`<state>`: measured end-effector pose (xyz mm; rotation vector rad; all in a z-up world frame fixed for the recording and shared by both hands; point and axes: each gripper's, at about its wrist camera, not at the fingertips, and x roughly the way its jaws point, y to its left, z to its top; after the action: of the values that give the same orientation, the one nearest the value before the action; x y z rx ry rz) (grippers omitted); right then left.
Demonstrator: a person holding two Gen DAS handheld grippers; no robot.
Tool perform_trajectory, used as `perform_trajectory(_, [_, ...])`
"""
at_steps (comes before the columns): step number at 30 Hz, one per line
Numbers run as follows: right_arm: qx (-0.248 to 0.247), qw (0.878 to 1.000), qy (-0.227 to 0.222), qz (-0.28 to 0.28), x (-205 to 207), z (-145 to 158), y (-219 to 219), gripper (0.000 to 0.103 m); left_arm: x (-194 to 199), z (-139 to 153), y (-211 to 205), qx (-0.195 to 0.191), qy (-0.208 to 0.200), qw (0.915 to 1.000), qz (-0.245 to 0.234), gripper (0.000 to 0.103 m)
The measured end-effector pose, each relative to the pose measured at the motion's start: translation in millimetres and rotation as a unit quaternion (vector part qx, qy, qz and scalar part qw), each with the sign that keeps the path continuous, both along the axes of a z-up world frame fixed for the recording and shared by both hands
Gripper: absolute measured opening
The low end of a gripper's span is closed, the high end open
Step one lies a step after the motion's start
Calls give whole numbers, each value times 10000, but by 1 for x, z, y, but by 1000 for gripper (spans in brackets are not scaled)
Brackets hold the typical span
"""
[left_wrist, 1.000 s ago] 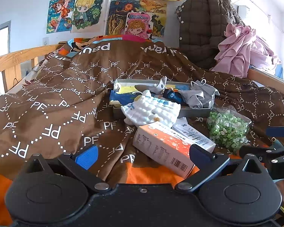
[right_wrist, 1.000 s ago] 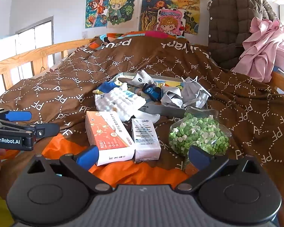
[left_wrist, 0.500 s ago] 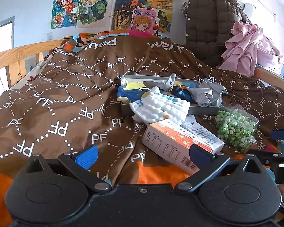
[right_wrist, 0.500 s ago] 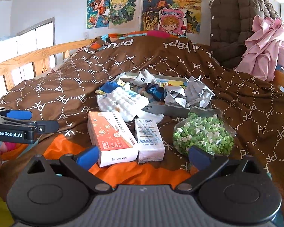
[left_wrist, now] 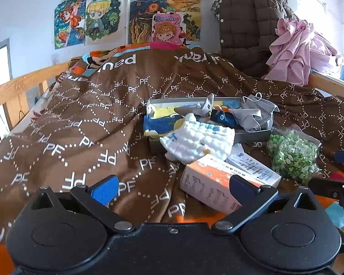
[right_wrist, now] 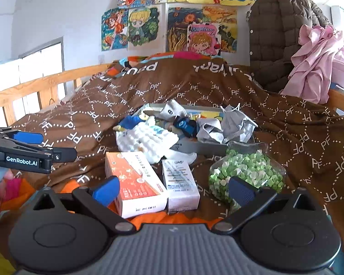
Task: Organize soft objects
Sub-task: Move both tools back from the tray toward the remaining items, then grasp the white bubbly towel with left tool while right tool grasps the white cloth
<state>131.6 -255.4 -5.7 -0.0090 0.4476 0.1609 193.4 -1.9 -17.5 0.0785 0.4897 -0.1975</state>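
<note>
L wrist: I see left gripper (left_wrist: 173, 186) jaws spread, empty, over bed quilt (left_wrist: 80, 126); white cloth (left_wrist: 198, 141) hangs over grey tray (left_wrist: 252, 136) front edge. R wrist: right gripper (right_wrist: 173, 189) jaws spread, empty, near orange box (right_wrist: 134, 183).

Brown quilt (left_wrist: 84, 123) printed with white "PF" lettering covers the bed; an orange patch shows at its near edge. Wooden bed rail (right_wrist: 34, 89) runs along the left side. Wall behind carries a cluster of cartoon pictures (right_wrist: 172, 27). Brown quilted jacket (left_wrist: 247, 27) hangs at back right, pink cloth (left_wrist: 302, 50) bunched just beside it. On the quilt lie an orange-and-white box (right_wrist: 133, 183) and a narrower white box (right_wrist: 180, 188), side by side. Window (right_wrist: 41, 61) at left.
</note>
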Motion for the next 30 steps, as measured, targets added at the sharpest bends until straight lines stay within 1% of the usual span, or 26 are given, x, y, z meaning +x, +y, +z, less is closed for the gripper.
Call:
perform_trajectory(7, [66,10000,-50,-34,6,-2,-1,103,12,6,-3,139,-89,9998,-102,102])
perform_trajectory(16, [-255,9995,-86,-149,26,-12,2,103,38,5,-10,176,-118,9996,-189,102])
perform_trajectory(20, [-412,9988,-168,-185,43,-18,3,103,50,3,-17,198,-142,9993,-270,102])
perform_trajectory(23, [-451,9987,-141,-197,61,-24,1,103,60,2,-20,205,-164,9992,-295,102])
perform_trajectory(26, [-515,9985,-94,-167,81,-29,-1,103,74,0,-23,134,-127,9994,-294,102])
perform_trajectory(30, [-628,9979,-83,-103,107,-34,-3,103,94,-2,-29,29,-42,9984,-555,102])
